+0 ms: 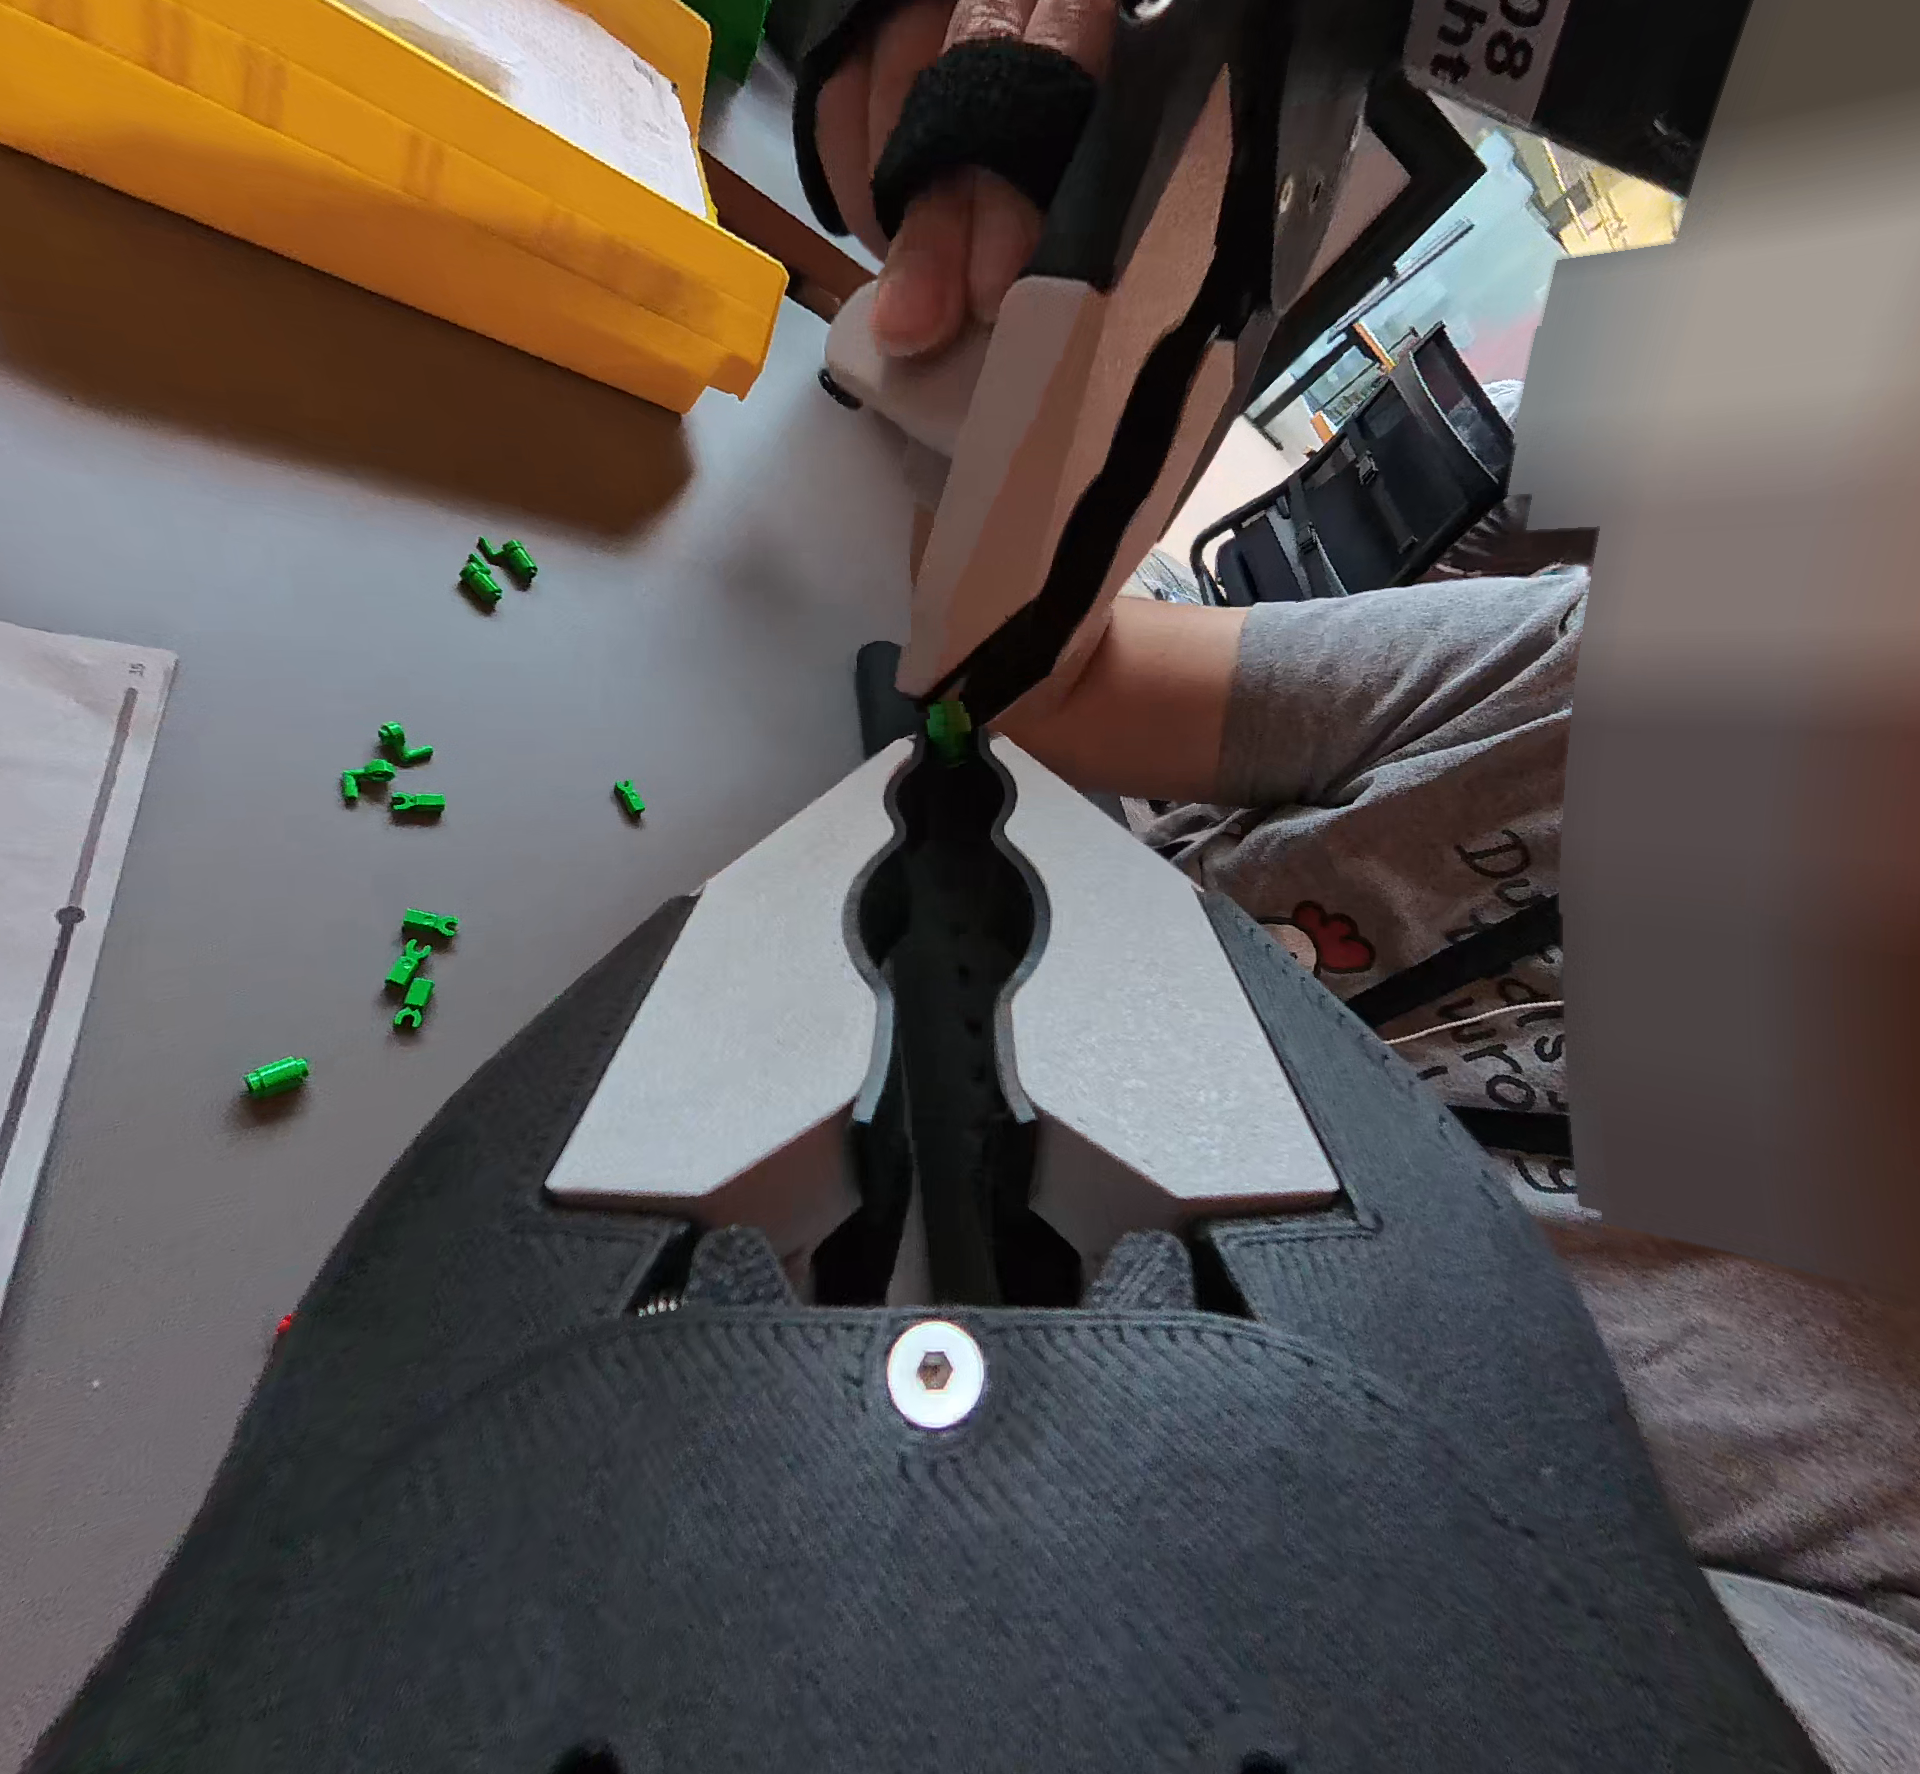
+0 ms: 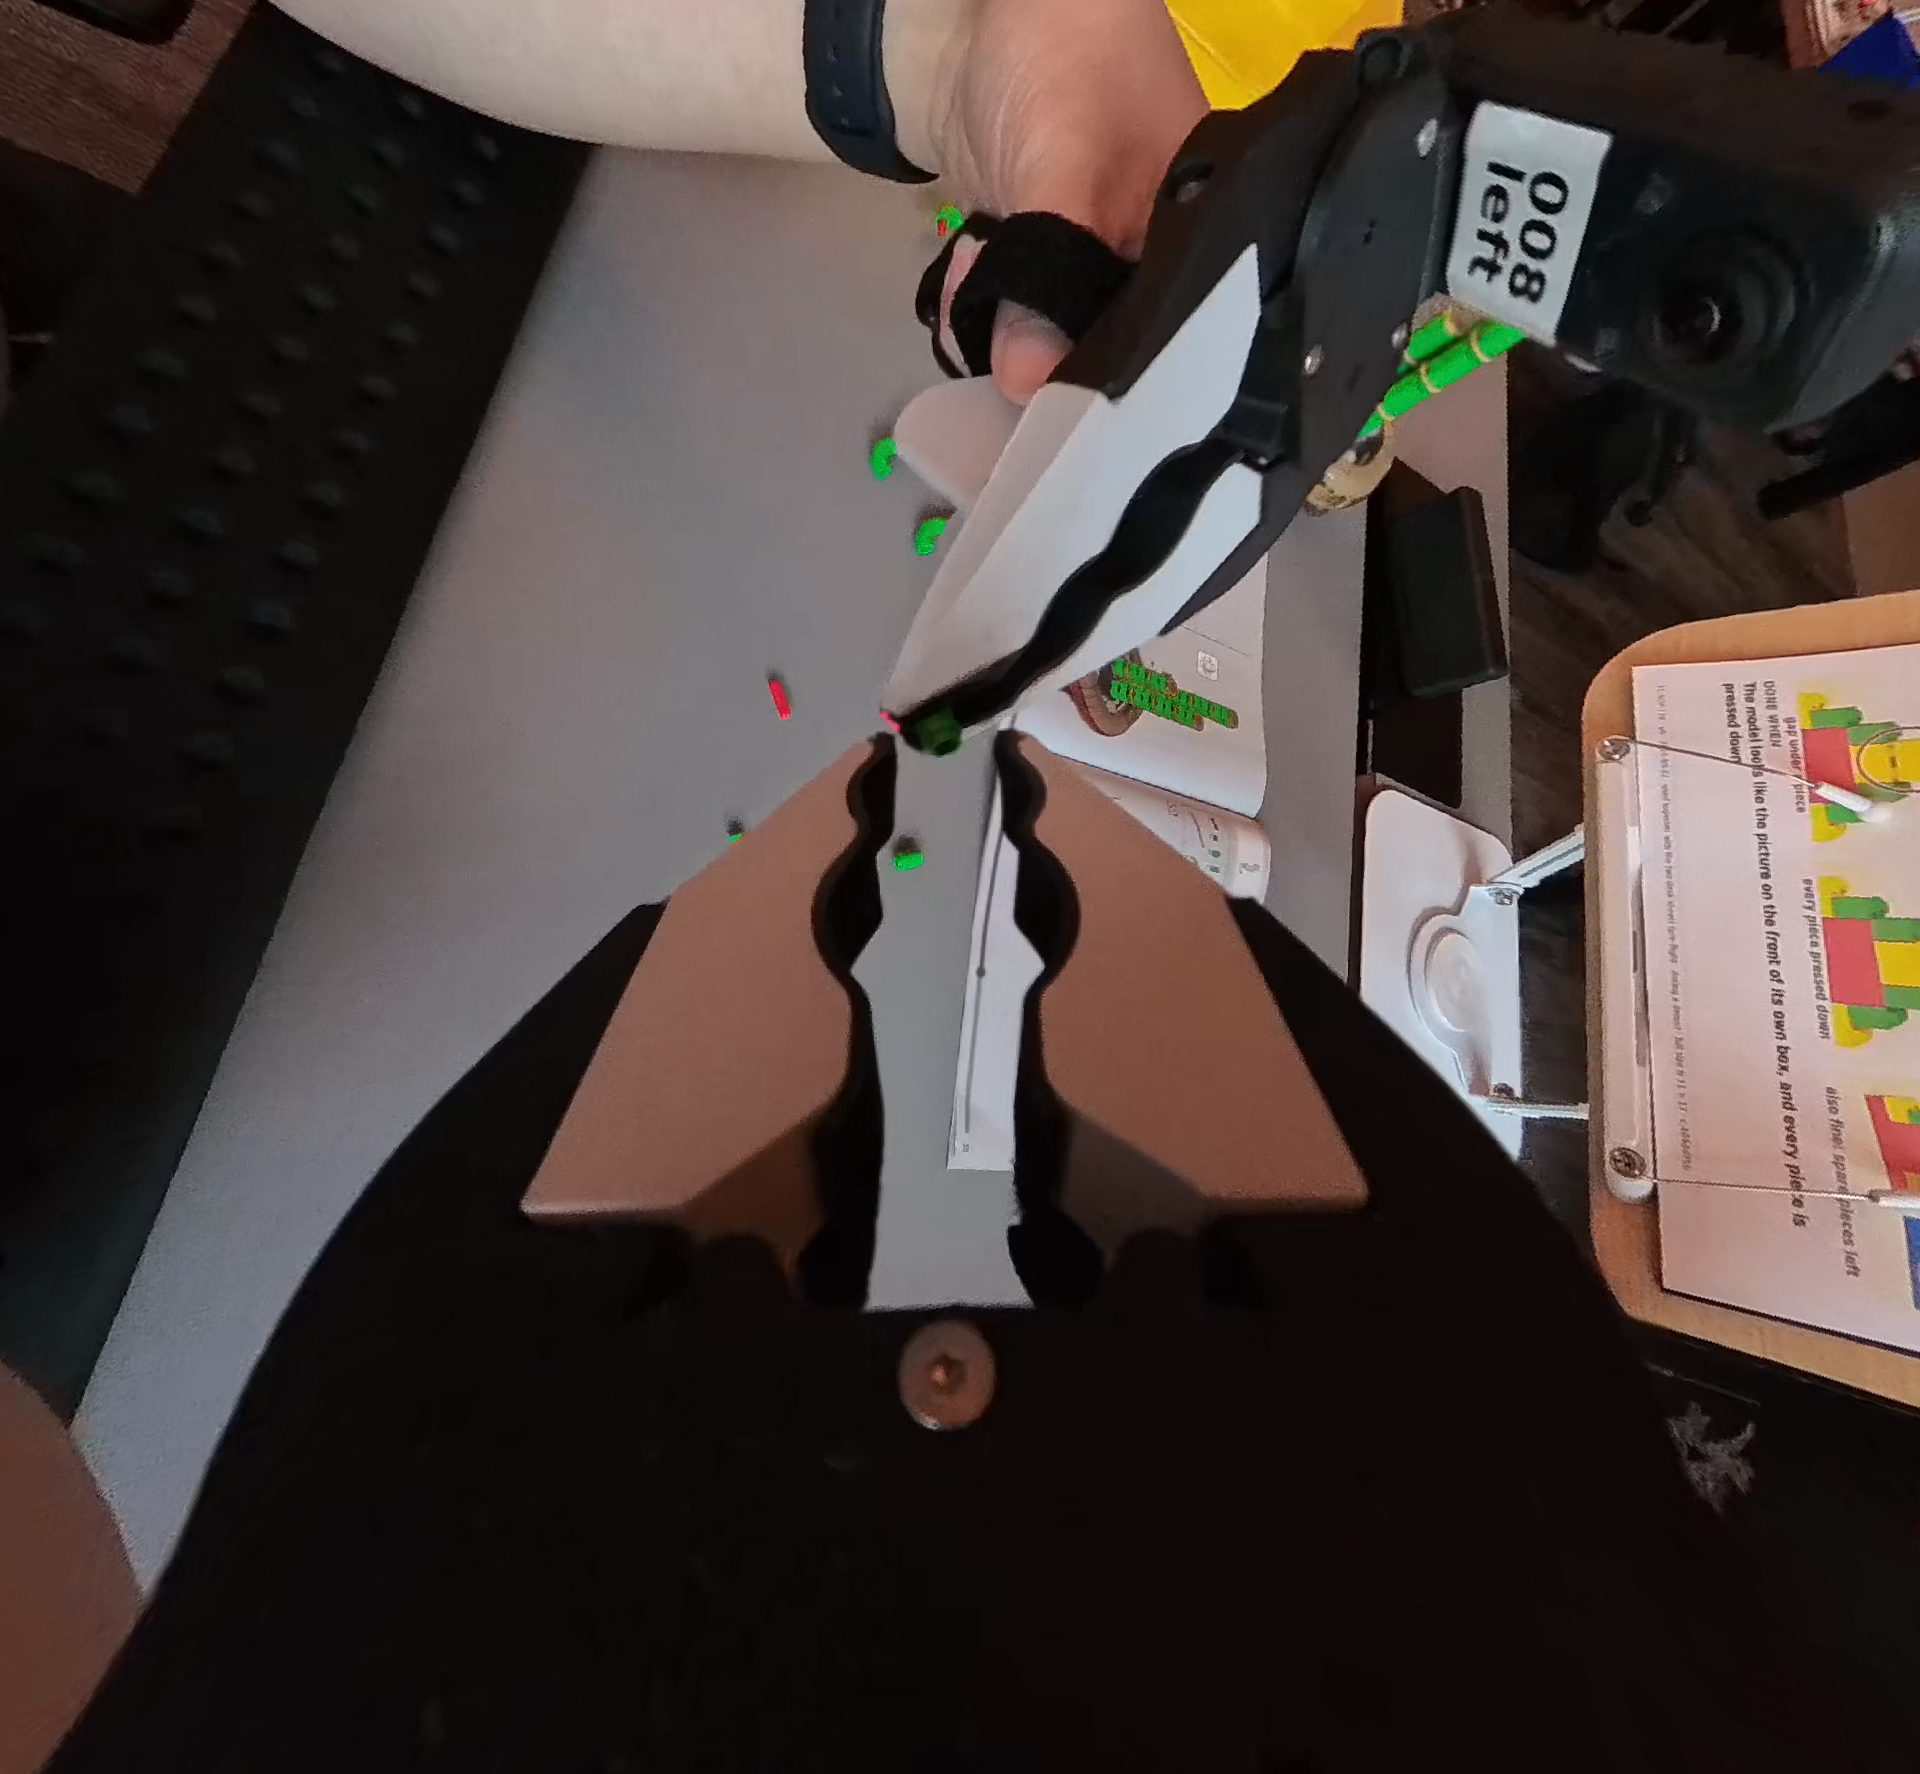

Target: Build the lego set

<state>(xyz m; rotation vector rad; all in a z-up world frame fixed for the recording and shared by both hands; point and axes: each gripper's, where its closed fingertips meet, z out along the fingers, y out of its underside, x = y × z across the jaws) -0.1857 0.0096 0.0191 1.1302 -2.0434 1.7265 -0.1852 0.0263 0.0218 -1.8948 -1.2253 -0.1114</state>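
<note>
A small green lego piece (image 1: pixel 947 723) is pinched in the tips of my left gripper (image 1: pixel 945 750), which is shut on it and held above the grey table (image 1: pixel 675 644). In the right wrist view the left gripper (image 2: pixel 928 725) comes in from the upper right with the same piece (image 2: pixel 939 733). My right gripper (image 2: pixel 943 754) is open, its tips either side of the piece and close to it. In the left wrist view the right gripper (image 1: pixel 935 694) reaches down from above to the piece. Several loose green pieces (image 1: pixel 416 794) lie on the table at left.
A yellow bin (image 1: pixel 364 145) stands at the back left. An instruction booklet (image 2: pixel 1143 737) lies open under the grippers. A partly built green assembly (image 2: pixel 1444 363) shows behind the left gripper. A small red piece (image 2: pixel 779 698) lies on the table. A wooden board with a sheet (image 2: pixel 1766 945) stands at right. Both grippers' tips are close together, under 4 cm apart.
</note>
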